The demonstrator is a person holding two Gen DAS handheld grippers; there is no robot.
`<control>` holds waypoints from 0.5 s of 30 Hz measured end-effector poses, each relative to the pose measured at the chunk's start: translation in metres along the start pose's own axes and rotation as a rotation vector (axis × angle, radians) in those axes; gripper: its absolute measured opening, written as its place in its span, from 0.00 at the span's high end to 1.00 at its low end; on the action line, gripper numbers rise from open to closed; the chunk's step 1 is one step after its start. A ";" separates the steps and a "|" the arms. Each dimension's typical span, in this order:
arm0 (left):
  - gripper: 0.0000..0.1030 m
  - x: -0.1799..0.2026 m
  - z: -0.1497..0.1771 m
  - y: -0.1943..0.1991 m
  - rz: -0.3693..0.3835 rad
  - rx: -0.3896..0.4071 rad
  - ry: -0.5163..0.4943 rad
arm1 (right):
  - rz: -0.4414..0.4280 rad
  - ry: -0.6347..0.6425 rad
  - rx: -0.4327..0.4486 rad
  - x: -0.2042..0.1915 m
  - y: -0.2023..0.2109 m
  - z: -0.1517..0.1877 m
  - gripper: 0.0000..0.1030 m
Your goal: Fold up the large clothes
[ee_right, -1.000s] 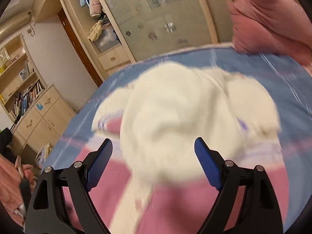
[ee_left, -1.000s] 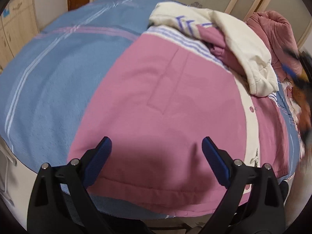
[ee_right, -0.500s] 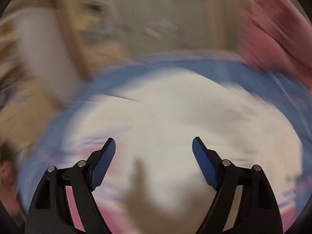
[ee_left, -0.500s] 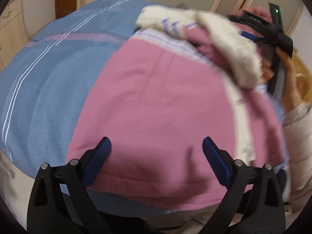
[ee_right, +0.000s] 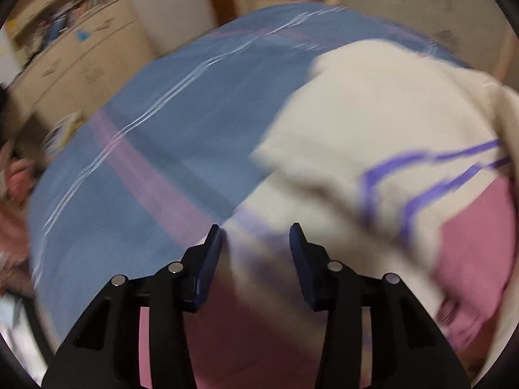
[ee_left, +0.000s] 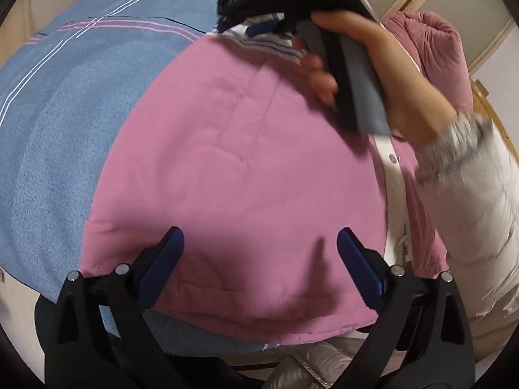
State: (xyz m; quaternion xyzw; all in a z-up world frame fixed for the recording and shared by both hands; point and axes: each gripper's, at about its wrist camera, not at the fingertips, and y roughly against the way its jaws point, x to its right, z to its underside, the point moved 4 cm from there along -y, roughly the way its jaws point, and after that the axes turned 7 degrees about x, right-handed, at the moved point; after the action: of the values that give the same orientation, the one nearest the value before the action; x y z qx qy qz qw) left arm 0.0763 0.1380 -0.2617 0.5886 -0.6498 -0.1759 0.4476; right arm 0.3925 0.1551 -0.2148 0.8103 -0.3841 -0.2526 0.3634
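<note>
A large pink jacket [ee_left: 259, 162] with a cream placket and a white-and-purple striped band [ee_left: 269, 45] lies spread on the blue bed cover [ee_left: 81, 113]. My left gripper [ee_left: 259, 259] hovers open over the jacket's near hem with nothing between its fingers. My right gripper [ee_left: 266, 27], held in a person's hand [ee_left: 389, 74], reaches down at the striped band at the jacket's far end. In the blurred right wrist view the right gripper [ee_right: 256, 243] has its jaws closing, with the striped edge [ee_right: 256, 227] between them and a gap still showing. The cream hood part [ee_right: 373, 113] bunches beyond.
Another pink quilted garment [ee_left: 431, 48] is heaped at the back right of the bed. The person's pale sleeve [ee_left: 470, 194] crosses the jacket's right side. Wooden drawers and shelves [ee_right: 81, 58] stand beyond the bed. The near bed edge [ee_left: 181, 340] runs under my left gripper.
The right gripper swept in from the right across the cream hood to the jacket's far striped edge, and its jaws narrowed. The left gripper has stayed over the hem.
</note>
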 end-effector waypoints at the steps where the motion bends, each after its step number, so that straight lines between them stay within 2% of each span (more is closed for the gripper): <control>1: 0.06 0.001 0.000 0.002 -0.001 0.004 -0.005 | -0.049 -0.048 0.026 0.004 0.008 -0.003 0.57; 3: 0.06 0.005 -0.002 0.012 0.012 0.040 -0.015 | -0.164 -0.075 0.043 0.002 0.026 0.001 0.57; 5: 0.06 0.006 -0.008 0.021 0.028 0.083 -0.021 | -0.203 -0.008 0.025 -0.013 0.048 0.017 0.57; 7: 0.06 0.003 -0.012 0.019 0.021 0.087 -0.018 | -0.242 0.054 -0.029 -0.025 0.056 0.035 0.57; 9: 0.06 -0.003 -0.016 0.005 0.001 0.053 -0.002 | -0.223 0.113 -0.098 -0.035 0.048 0.056 0.57; 11: 0.06 -0.003 -0.014 -0.004 -0.022 0.041 -0.010 | -0.185 0.153 -0.092 -0.040 0.041 0.061 0.57; 15: 0.05 0.002 -0.007 -0.009 -0.065 0.007 -0.058 | -0.149 0.081 -0.058 -0.030 0.025 0.042 0.56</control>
State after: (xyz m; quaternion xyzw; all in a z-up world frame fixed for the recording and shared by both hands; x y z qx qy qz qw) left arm 0.0872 0.1362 -0.2644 0.6056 -0.6436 -0.2054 0.4204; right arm 0.3352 0.1518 -0.2173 0.8355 -0.3000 -0.2568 0.3821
